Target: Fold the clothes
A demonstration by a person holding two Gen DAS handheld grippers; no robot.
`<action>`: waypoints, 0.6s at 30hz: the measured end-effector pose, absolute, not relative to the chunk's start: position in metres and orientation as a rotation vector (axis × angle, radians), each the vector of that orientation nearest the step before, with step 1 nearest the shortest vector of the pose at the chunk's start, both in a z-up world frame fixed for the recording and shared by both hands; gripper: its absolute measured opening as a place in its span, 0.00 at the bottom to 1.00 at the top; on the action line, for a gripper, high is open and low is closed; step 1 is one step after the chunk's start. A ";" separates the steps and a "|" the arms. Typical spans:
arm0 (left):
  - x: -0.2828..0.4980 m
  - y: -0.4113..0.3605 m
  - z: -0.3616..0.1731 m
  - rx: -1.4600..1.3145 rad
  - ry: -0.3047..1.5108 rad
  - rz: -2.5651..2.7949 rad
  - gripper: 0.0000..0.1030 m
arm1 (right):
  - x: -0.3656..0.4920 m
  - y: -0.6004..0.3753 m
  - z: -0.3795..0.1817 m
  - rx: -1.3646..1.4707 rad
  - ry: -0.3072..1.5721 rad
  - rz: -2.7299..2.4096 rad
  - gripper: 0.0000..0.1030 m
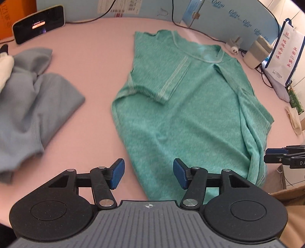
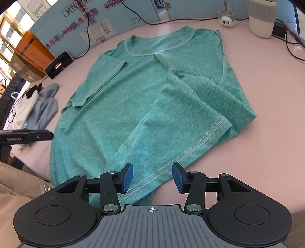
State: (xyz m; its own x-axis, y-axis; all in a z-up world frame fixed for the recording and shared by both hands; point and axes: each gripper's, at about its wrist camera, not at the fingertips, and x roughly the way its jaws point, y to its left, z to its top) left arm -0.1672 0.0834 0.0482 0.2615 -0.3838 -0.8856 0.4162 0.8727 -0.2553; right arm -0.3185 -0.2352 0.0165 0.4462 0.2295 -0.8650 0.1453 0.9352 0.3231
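Note:
A green t-shirt (image 1: 183, 106) lies on the pink table (image 1: 91, 57), collar at the far end, with both sides and sleeves folded inward over its body. It also shows in the right wrist view (image 2: 133, 106). My left gripper (image 1: 148, 175) is open and empty, just above the shirt's near-left hem. My right gripper (image 2: 152, 177) is open and empty over the folded-in right hem at the near edge. The right gripper also shows at the right edge of the left wrist view (image 1: 282, 156). The left gripper shows at the left edge of the right wrist view (image 2: 28, 135).
A crumpled blue-grey garment (image 1: 32, 114) and a white cloth (image 1: 4, 68) lie on the left. A black phone-like device (image 1: 38, 23) stands at the far left. A cup (image 2: 262, 18), a plug (image 2: 227, 19), cables and a paper bag (image 1: 284, 57) sit at the far right.

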 end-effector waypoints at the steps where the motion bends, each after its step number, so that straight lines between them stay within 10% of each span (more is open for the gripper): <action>1: -0.171 0.084 0.045 0.024 1.196 -0.539 0.52 | -0.317 -0.232 0.014 0.375 1.135 0.066 0.45; 7: -0.183 0.079 0.038 0.002 1.161 -0.587 0.53 | -0.308 -0.209 0.006 0.328 1.206 0.153 0.47; 11: -0.182 0.068 0.032 -0.055 1.178 -0.684 0.09 | -0.307 -0.203 0.004 0.318 1.195 0.156 0.50; 18: -0.177 0.043 0.052 -0.057 1.096 -0.845 0.05 | -0.315 -0.209 0.013 0.323 1.103 0.117 0.11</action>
